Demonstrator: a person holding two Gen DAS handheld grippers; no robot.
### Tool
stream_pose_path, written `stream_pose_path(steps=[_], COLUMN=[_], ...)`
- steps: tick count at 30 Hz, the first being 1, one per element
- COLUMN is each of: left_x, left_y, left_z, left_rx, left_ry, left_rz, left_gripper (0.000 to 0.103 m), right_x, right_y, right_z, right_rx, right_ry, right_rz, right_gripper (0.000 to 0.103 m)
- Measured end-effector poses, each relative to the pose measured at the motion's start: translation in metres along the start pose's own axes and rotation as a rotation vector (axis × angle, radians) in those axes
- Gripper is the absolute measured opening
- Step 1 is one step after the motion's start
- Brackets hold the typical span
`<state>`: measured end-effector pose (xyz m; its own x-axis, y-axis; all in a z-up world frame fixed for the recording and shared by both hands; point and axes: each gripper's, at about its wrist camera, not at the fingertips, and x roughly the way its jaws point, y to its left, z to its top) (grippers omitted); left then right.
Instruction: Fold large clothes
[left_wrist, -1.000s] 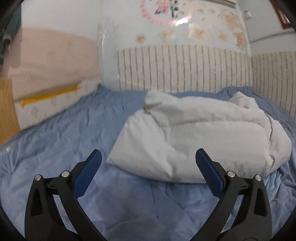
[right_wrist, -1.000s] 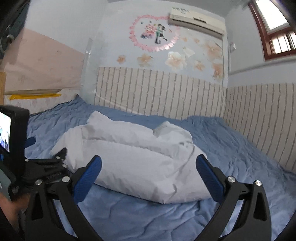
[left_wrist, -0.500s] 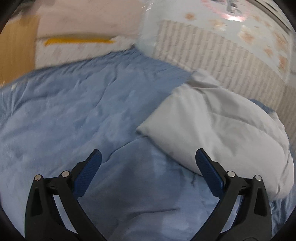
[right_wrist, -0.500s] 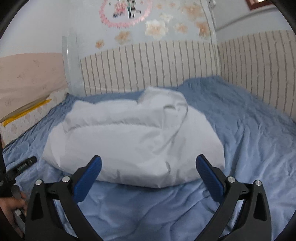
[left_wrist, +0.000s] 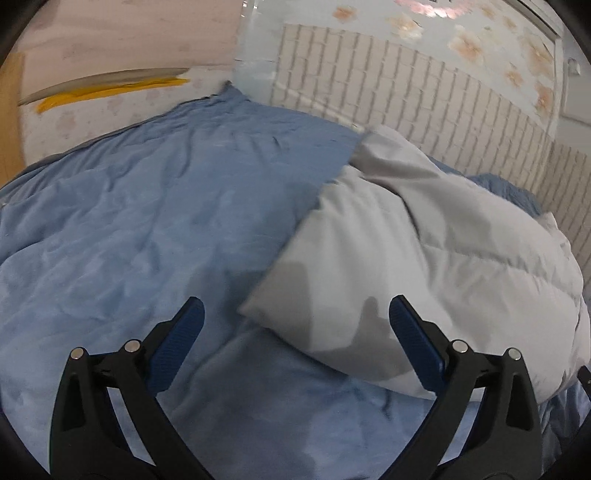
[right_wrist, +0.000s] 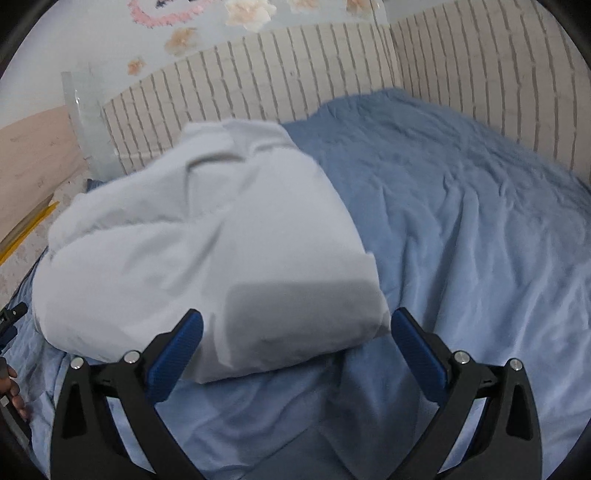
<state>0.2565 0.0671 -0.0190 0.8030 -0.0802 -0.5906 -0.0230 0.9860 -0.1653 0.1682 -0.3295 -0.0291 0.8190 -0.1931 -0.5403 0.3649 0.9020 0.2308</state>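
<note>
Both tongs stand wide and hold nothing: the left gripper and the right gripper hover low over the blue bedsheet. A white padded garment lies bunched on the sheet; its near left corner is just ahead of the left tongs, its near right corner between the right fingers. I judge this the reaching step. Next, each tong must close on its corner.
</note>
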Motion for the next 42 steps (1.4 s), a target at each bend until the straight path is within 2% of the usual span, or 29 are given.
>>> stream_pose_path(steps=[4,9,13,17,23,32,36,40,42], left_x=[0.014,0.034,0.06,0.069,0.073,0.068,0.062,0.052,0.05], left_y=[-0.013,-0.013,-0.015,-0.018,-0.028,-0.03,-0.026,-0.027,-0.029], left_z=[0.0,0.006,0.004,0.006,0.006,0.006,0.002,-0.002,-0.004], left_rx=[0.014,-0.012,-0.014,-0.009,0.013,0.021,0.017,0.03,0.046], left_ry=[0.008,0.019,0.089,0.082,0.072,0.078,0.064,0.018,0.009], left_rz=[-0.057,-0.073,-0.106,-0.117,-0.092,-0.067,-0.057,0.008,0.018], left_gripper=[0.1,0.1,0.1,0.1,0.1,0.1,0.1,0.1,0.1], right_x=[0.009,0.016,0.022,0.021,0.029,0.032,0.027,0.028,0.028], right_y=[0.015,0.03,0.029,0.025,0.027,0.012,0.0,-0.008,-0.015], right_z=[-0.001,0.007,0.01,0.012,0.014,0.016,0.017,0.016,0.017], right_rx=[-0.066,-0.147,-0.137,-0.11,-0.139,-0.072,-0.03,-0.018,0.012], right_ry=[0.011,-0.018,-0.003,-0.012,0.002,-0.007,-0.035,-0.013,-0.015], right_rz=[0.004,-0.003,0.019,0.044,0.028,0.054,0.027,0.016,0.018], right_gripper=[0.101,0.101,0.101,0.102,0.102,0.102,0.102,0.102,0.102])
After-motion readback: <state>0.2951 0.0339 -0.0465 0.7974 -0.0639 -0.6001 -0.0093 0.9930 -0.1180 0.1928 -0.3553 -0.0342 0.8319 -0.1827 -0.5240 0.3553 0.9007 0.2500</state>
